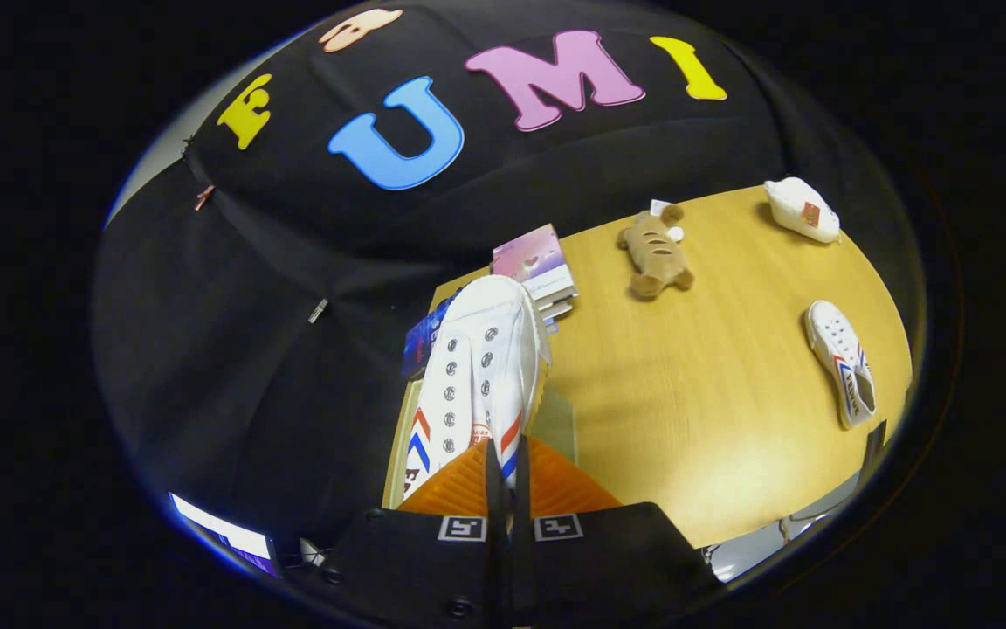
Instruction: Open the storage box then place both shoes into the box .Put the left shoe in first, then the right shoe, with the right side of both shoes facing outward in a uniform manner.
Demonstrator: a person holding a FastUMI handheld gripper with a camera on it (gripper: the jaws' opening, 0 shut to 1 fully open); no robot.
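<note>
My gripper [507, 467] is shut on a white canvas shoe [477, 376] with red and blue stripes and metal eyelets. Both fingers pinch the shoe's side wall near its opening, and the toe points away from me. The shoe hangs tilted above the left part of the wooden table [704, 419]. A translucent pane [555, 424], which may be part of the storage box, shows just under the shoe to its right. The second matching white shoe [844, 362] lies on its side on the table far to the right of the fingers.
A stack of books [538, 271] lies beyond the held shoe's toe. A brown plush toy [656, 253] lies further right at the back. A white object with a small label [804, 210] sits at the table's far right corner. A lit screen [223, 533] glows low on the left.
</note>
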